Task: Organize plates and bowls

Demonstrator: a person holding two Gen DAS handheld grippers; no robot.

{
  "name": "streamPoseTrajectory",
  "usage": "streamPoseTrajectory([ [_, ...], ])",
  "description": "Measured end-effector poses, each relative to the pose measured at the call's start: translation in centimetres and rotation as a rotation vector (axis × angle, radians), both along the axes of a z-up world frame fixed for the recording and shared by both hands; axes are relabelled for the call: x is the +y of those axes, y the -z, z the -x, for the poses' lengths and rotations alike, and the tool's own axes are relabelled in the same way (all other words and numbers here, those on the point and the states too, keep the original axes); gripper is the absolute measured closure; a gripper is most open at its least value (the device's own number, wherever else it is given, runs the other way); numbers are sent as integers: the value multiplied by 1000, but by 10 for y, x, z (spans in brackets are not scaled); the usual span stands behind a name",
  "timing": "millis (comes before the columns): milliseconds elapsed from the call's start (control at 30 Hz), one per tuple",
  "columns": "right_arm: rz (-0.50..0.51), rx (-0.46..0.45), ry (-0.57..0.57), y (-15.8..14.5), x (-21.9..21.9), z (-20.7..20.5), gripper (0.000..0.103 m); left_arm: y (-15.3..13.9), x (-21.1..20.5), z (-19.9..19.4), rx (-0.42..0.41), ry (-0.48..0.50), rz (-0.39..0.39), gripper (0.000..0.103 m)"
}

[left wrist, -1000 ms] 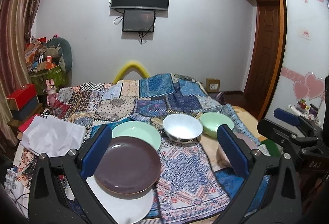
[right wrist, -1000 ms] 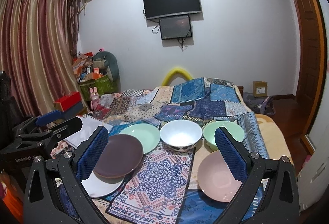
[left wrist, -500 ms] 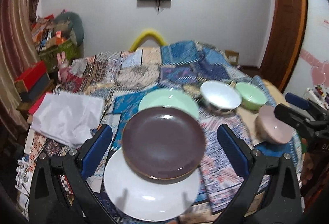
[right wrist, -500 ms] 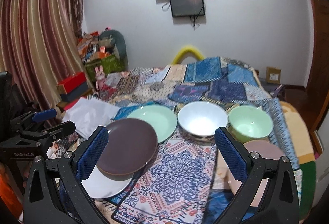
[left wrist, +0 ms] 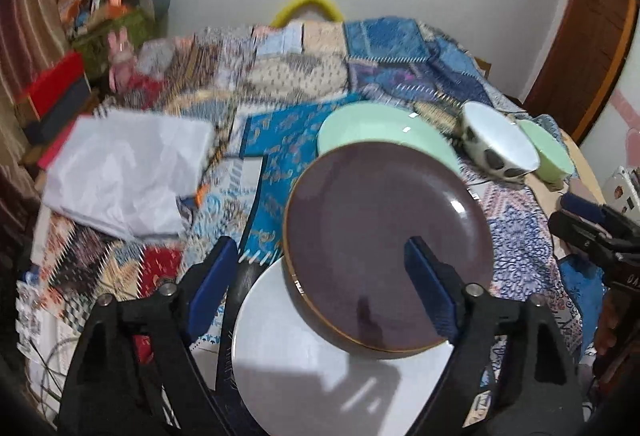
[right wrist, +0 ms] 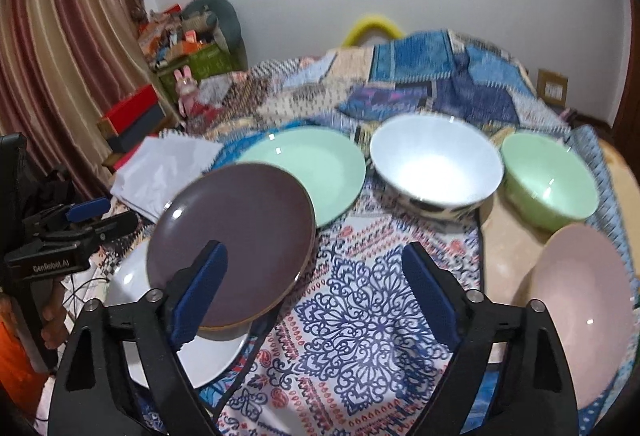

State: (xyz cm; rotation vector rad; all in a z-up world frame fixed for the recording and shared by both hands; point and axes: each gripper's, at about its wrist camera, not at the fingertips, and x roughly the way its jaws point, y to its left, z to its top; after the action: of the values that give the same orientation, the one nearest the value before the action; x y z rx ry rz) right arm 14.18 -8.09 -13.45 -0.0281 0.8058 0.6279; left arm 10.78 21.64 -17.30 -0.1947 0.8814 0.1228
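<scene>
The round dark purple-brown plate (left wrist: 384, 236) rests tilted on the round white plate (left wrist: 320, 368), overlapping its far edge, at the near left of the patchwork-covered bed (right wrist: 400, 316). Just behind it lies the round mint-green plate (right wrist: 312, 171), its near rim partly hidden by the purple-brown plate. To the right of the mint-green plate stands the white bowl with dark spots on its outside (right wrist: 436, 163), then the light green bowl (right wrist: 552, 181), the two bowls just beside each other. Nearer and further right sits the pale pink bowl (right wrist: 584, 312), by the bed's edge.

The left gripper (left wrist: 320, 284) hangs over the two stacked plates with its jaws apart; they have just been closing, and the rim of the purple-brown plate lies in the gap below, but the blue pads press on nothing. The right gripper (right wrist: 316, 292) hovers over the patterned cloth between the stacked plates and the pink bowl, jaws likewise parted and just closing in, with nothing held.

A crumpled white sheet (left wrist: 124, 171) lies on the bed to the left of the plates.
</scene>
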Motion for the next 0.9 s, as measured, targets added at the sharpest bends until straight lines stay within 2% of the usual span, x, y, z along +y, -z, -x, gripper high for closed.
streamPoseTrajectory([
  [67, 13, 31, 2, 11, 5, -6, 23, 12, 12, -7, 34, -12, 38, 25],
  [167, 33, 68, -4, 23, 12, -13, 28, 26, 24, -16, 66, -14, 92, 37],
  [367, 57, 111, -12, 43, 21, -22, 36, 43, 29, -31, 87, 3, 113, 47],
  [567, 51, 181, -22, 57, 27, -34, 52, 49, 30, -42, 98, 30, 128, 56],
  [800, 42, 189, -64, 58, 36, -35, 68, 53, 28, -47, 102, 56, 155, 66],
  [900, 35, 193, -77, 59, 40, -35, 71, 54, 25, -48, 107, 74, 157, 67],
])
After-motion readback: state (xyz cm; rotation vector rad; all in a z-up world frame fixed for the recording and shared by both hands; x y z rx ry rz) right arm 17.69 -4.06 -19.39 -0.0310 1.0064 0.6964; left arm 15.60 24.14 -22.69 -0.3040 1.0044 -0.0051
